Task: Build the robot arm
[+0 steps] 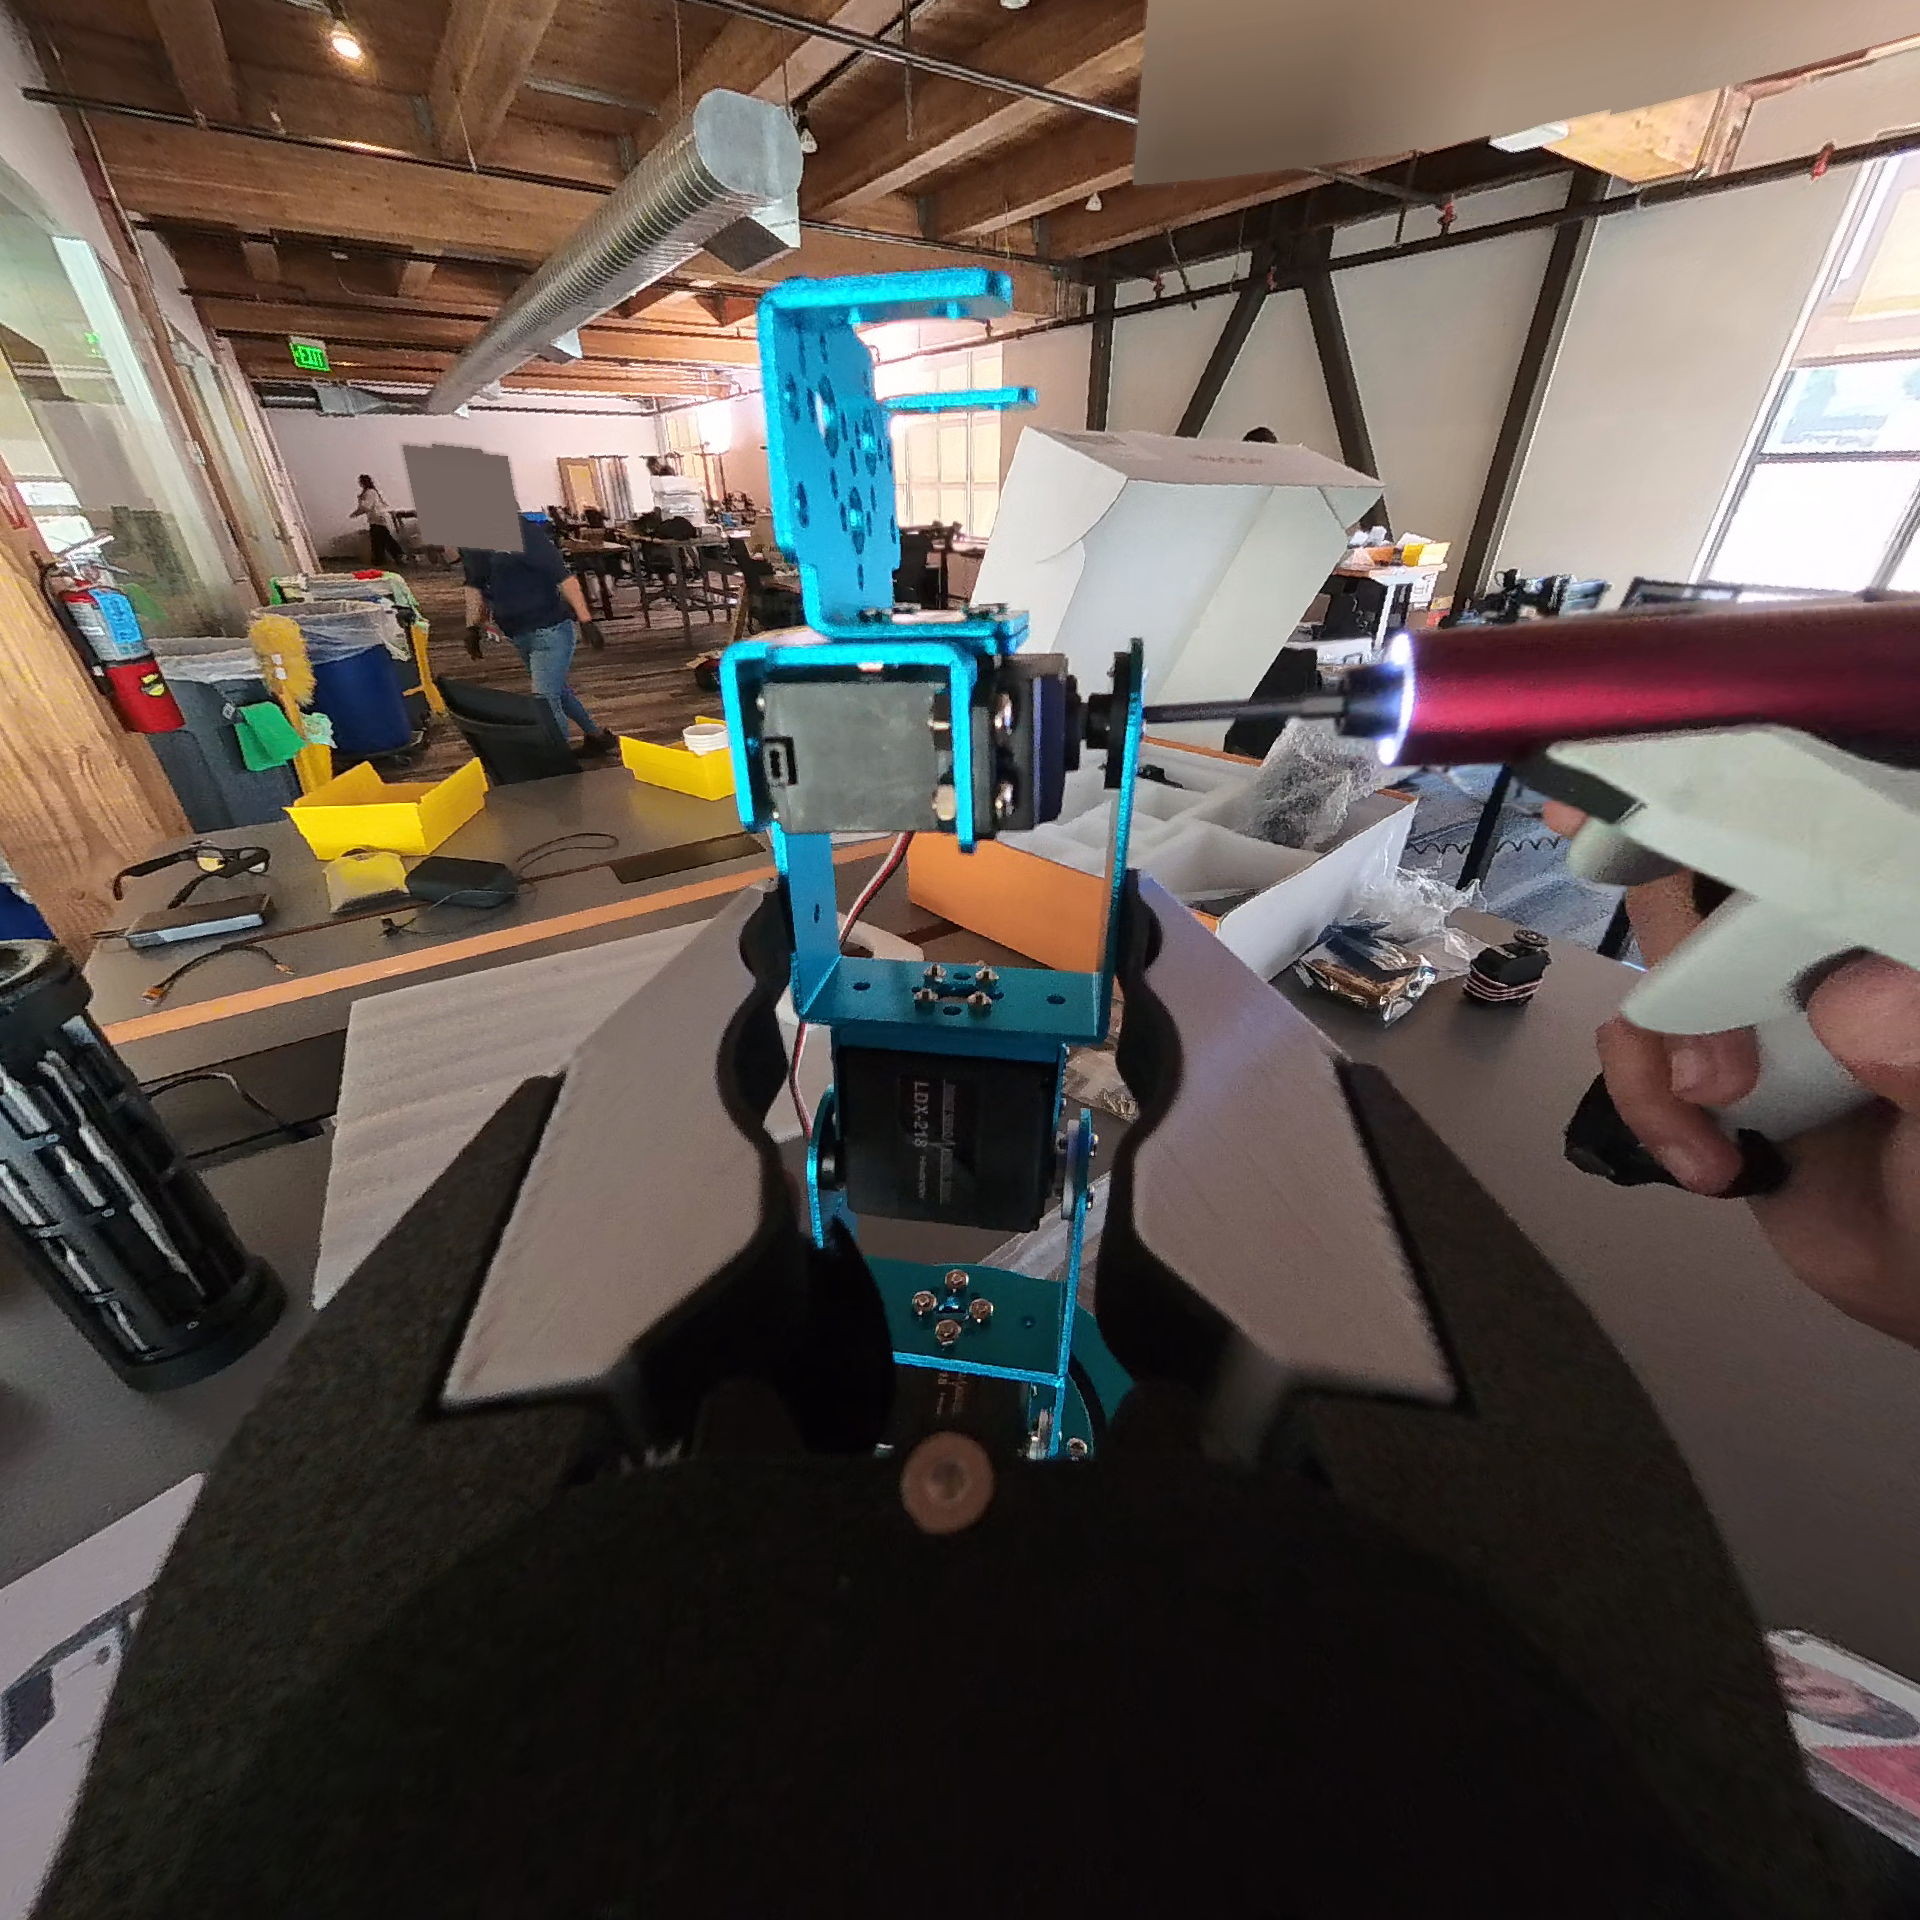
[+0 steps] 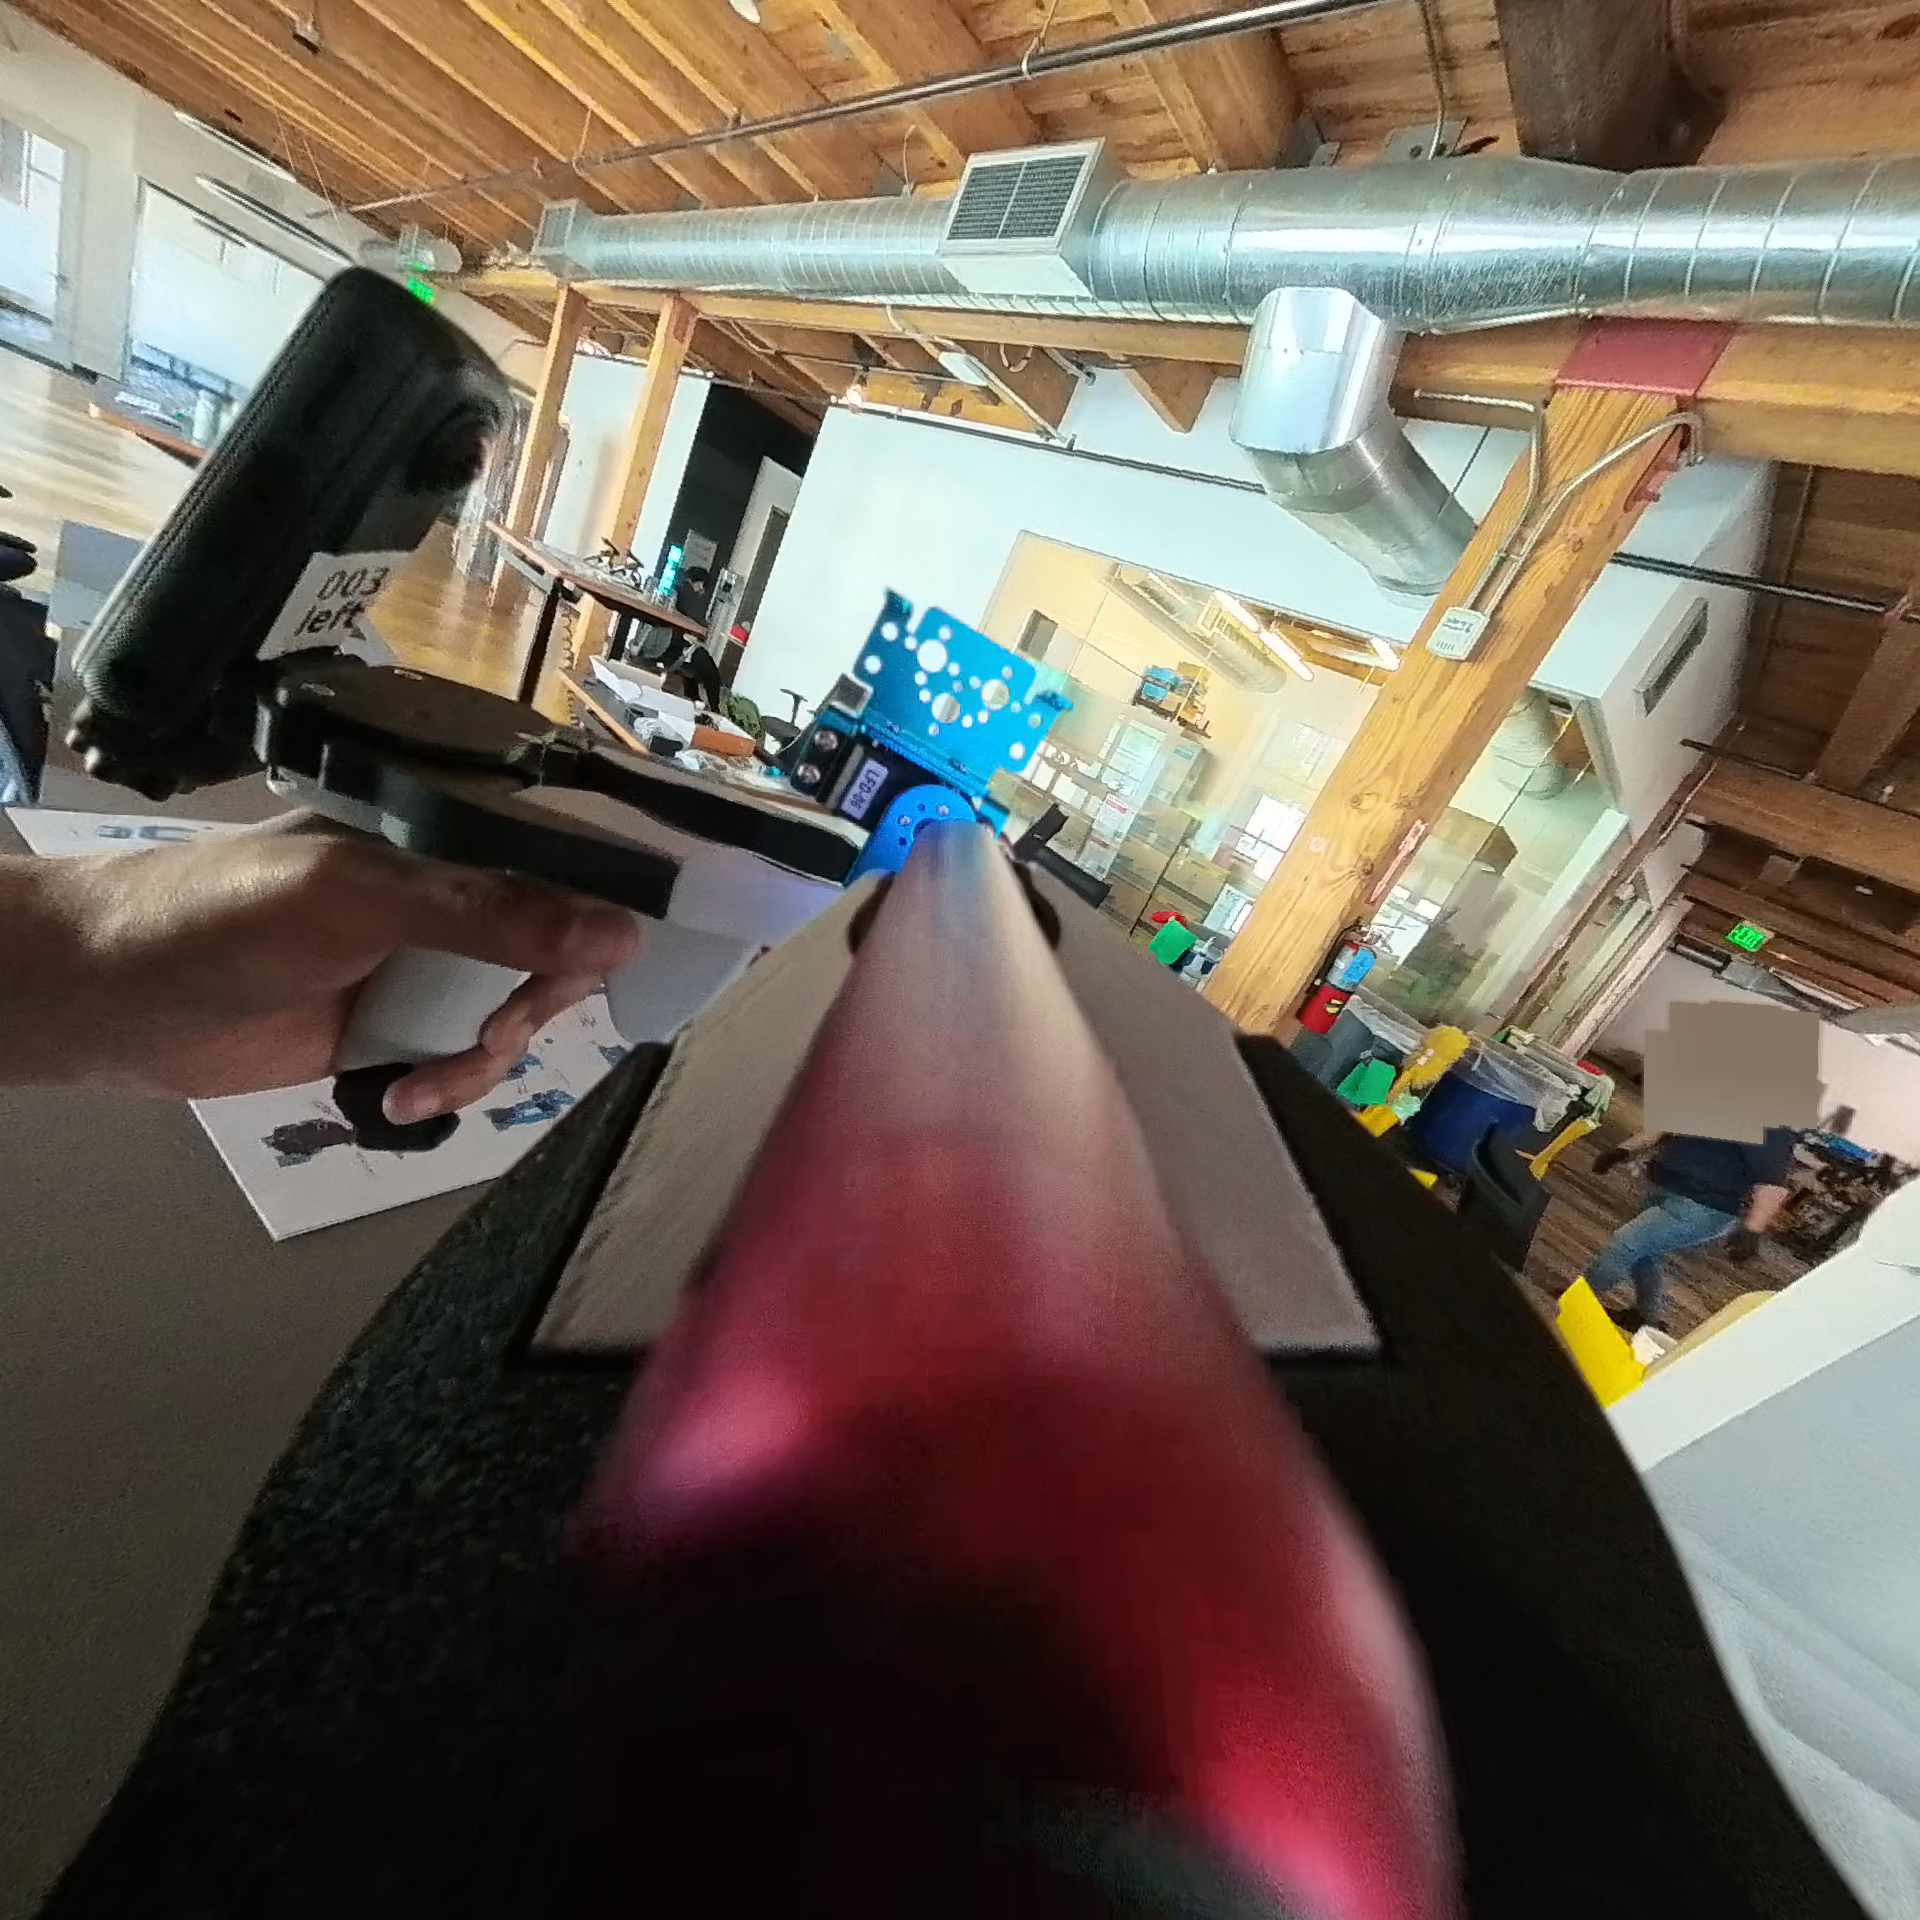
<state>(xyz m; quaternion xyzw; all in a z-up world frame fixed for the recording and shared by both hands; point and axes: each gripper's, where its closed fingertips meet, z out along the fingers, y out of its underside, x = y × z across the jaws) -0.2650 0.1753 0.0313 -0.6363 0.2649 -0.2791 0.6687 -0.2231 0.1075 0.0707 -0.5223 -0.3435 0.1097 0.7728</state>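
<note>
So my left gripper [image 1: 940, 997] sits dead center in the left wrist view, fingers pointing up the frame and clamped in from both sides on what's between them. In the right wrist view it shows at the left edge, my left hand [image 2: 312, 966] wrapped around its white handle, index finger stretched along the trigger. My right gripper [image 2: 951, 894] runs up the middle of its own view, fingers pinched tight. From the left view, my right hand [image 1: 1766, 1122] is at the right edge, fingers curled round the grip.
</note>
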